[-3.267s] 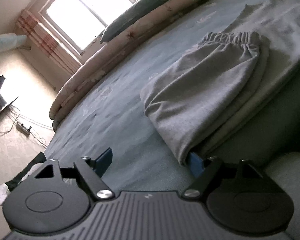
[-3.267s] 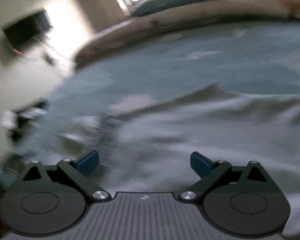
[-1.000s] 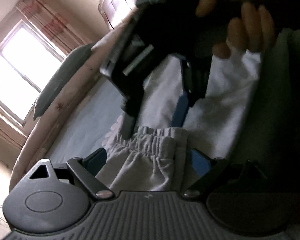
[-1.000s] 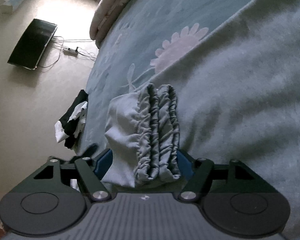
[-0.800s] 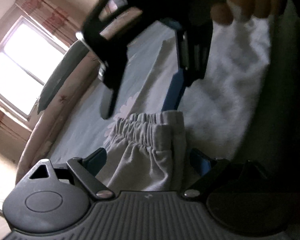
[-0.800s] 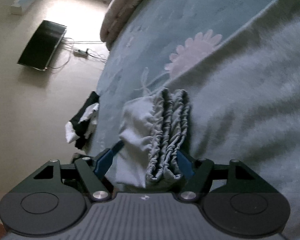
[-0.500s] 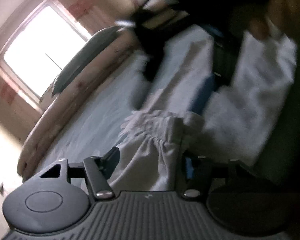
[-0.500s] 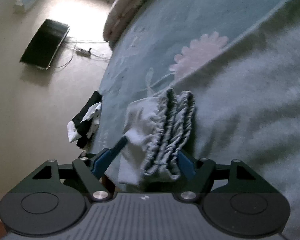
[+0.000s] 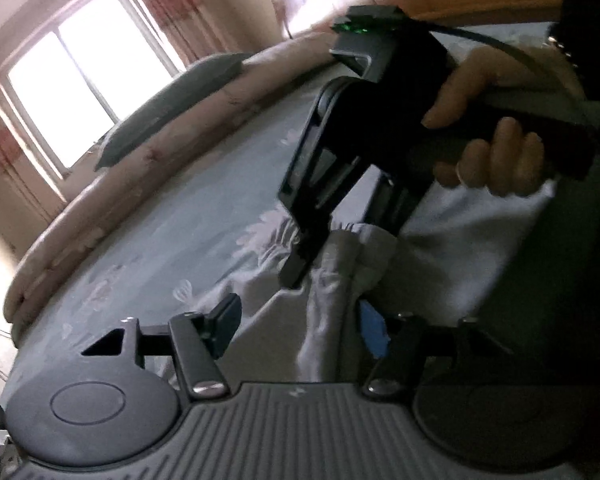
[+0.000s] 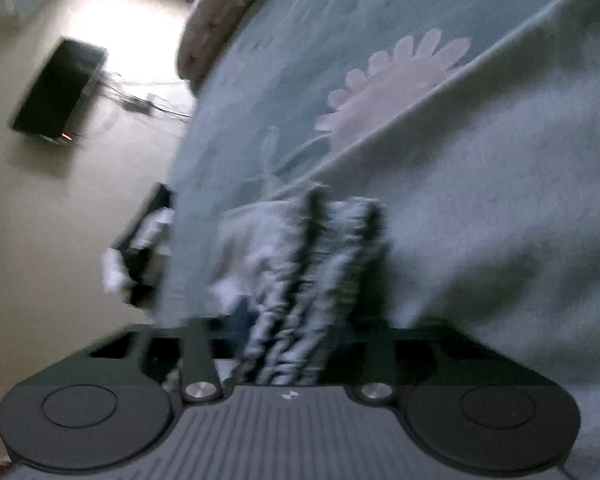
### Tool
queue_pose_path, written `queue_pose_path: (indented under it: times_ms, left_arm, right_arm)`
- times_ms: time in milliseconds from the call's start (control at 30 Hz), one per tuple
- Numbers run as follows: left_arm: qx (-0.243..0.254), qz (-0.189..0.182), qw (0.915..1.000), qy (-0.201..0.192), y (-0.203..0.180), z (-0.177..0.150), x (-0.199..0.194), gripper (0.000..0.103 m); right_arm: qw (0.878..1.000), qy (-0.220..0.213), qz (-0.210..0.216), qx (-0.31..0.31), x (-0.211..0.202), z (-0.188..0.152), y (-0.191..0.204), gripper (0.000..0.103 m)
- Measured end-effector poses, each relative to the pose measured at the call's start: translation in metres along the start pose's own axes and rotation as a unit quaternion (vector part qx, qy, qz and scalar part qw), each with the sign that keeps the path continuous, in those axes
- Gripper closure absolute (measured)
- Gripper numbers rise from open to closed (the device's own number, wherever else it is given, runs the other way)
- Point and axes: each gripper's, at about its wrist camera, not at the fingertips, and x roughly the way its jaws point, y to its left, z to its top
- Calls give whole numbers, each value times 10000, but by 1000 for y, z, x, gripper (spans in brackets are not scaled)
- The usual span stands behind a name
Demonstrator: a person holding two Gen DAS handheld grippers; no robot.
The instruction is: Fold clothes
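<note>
Bedroom scene: blue floral bedspread (image 9: 172, 216), window (image 9: 88, 92) at 10 o'clock in the left wrist view.

Left gripper (image 9: 300, 322): jaws wide apart, nothing pinched. Grey sweatpants (image 9: 324, 280) lie folded on the bed between its fingers; fabric passes between the pads but neither pad visibly presses it.

Right gripper (image 9: 336, 248): seen from the left wrist view at 12–1 o'clock, held by a hand (image 9: 496, 120), fingers clamped around the gathered elastic waistband (image 9: 352, 232). Right wrist view is motion-blurred, but bunched waistband ridges sit between the pads with the fingers drawn in close.

Outward: grey garment spread at 3 o'clock over the bedspread's flower print (image 10: 392, 80); dark clothing heap (image 10: 140, 256) on the floor at 9 o'clock; black TV (image 10: 56, 92) at 10 o'clock.
</note>
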Motion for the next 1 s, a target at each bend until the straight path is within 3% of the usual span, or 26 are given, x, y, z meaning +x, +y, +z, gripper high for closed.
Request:
queue_pose_path:
  times_ms: [100,333,467,700,833,1000]
  left_arm:
    - [-153,-69,9998,67,10,-9,-10,37]
    - [-1022,-358,9934,383,46,-35,-9,31]
    - [-1713,-843,9774,908,61,-53,14,31]
    - [-2334,-1004,9625,952,88,-54,46,27]
    - [-2685,-1094,9521,975,103,-54,64,26]
    - [-3070,-1169,9400,919,118,-58,80,26]
  right_arm:
    - [9995,-141,-132,-235,-12,-9,9,77]
    - [9950,-346,-690,-634,-25,-19,14,77]
    - [9950,-293,-814,-491,-21,-21,0,75]
    - [9861,-522,-1263,-942,-50,-25,15,53]
    - [9769,-778,-1586,-1205,-69,-29,20,49]
    - [9746,-831,-1753,-1117,-81,-33,10,47]
